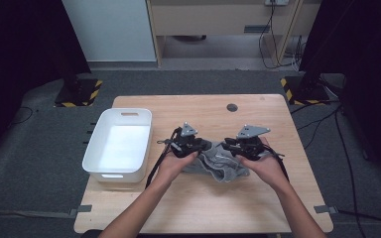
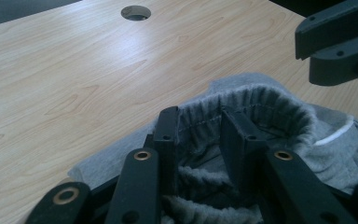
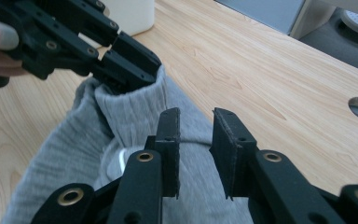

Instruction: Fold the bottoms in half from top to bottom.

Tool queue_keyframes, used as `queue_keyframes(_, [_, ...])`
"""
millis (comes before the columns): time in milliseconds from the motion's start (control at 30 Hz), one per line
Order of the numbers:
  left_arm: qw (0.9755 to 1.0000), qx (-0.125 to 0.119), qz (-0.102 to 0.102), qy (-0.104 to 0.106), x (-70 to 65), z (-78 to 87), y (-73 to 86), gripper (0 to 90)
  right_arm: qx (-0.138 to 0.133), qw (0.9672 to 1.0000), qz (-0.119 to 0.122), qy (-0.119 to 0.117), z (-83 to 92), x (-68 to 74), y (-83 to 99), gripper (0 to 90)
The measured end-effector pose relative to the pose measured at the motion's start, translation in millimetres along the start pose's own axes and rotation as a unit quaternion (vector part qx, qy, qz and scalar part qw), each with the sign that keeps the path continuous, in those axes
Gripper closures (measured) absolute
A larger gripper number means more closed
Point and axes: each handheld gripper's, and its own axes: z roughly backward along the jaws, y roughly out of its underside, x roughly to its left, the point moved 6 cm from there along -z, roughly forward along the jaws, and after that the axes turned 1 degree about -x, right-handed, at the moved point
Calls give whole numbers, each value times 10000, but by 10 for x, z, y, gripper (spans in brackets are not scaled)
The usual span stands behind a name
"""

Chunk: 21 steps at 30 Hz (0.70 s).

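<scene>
White bin is sitting at the table's left edge, not involved. Your left gripper is pinching the ribbed waistband of the grey garment, fabric bunched between the jaws. Garment is lying crumpled at table centre, long axis running left-right between your hands. Your right gripper is hovering over its right end, jaws part-spread, nothing pinched; cloth is directly below and ahead, so right is nearer that end.

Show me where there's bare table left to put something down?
Bare wood lies behind the grey garment, around the round hole, and along the near edge of the table between the forearms. The middle is crowded by both tongs, and the white bin fills the left edge.
</scene>
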Motion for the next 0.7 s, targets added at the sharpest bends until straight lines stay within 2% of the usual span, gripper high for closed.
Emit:
queue_keyframes(267, [9998, -191, 88, -36, 41, 117, -23, 684, -79, 9999, -34, -82, -97, 78, -149, 718])
queue_keyframes(467, [9988, -412, 105, -222, 91, 270, -35, 660, -149, 9995, -80, -255, -156, 184, -214, 664])
queue_keyframes(633, [9982, -496, 229, -263, 162, 330, -29, 660, -148, 9985, -59, -519, -237, 371, -213, 587])
queue_keyframes(700, [9981, -508, 249, -262, 172, 337, -21, 660, -104, 9980, 62, -618, -269, 477, -187, 585])
